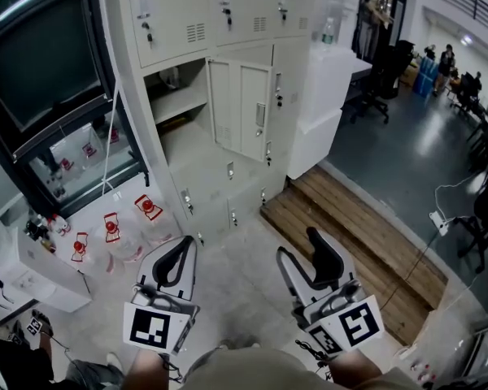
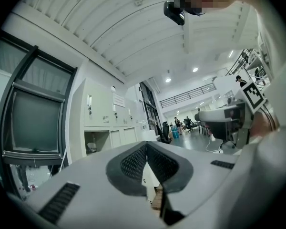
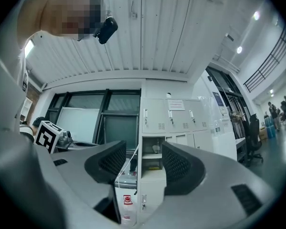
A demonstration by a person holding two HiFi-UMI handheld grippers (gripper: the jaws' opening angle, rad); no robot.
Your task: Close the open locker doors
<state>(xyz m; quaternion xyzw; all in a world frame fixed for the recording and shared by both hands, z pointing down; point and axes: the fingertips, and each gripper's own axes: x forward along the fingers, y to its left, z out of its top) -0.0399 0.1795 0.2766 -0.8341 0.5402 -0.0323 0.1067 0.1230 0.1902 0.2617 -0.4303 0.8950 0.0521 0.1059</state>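
While pointed at the lockers (image 1: 175, 19), right gripper (image 3: 143, 154) spread wide, nothing between its jaws; left gripper (image 2: 147, 146) pinched shut, empty (pads meeting at the tips). Open locker door (image 1: 242, 108) ahead of both, well apart, beside its compartment (image 1: 177, 96).

We hold our left gripper (image 1: 184, 244) out in front, about level, its jaws closed tip to tip on nothing. Our right gripper (image 1: 299, 246) is beside it, tipped slightly upward, jaws spread apart and empty. Our left forearm (image 1: 144, 372) and right forearm (image 1: 351, 374) reach forward behind them.
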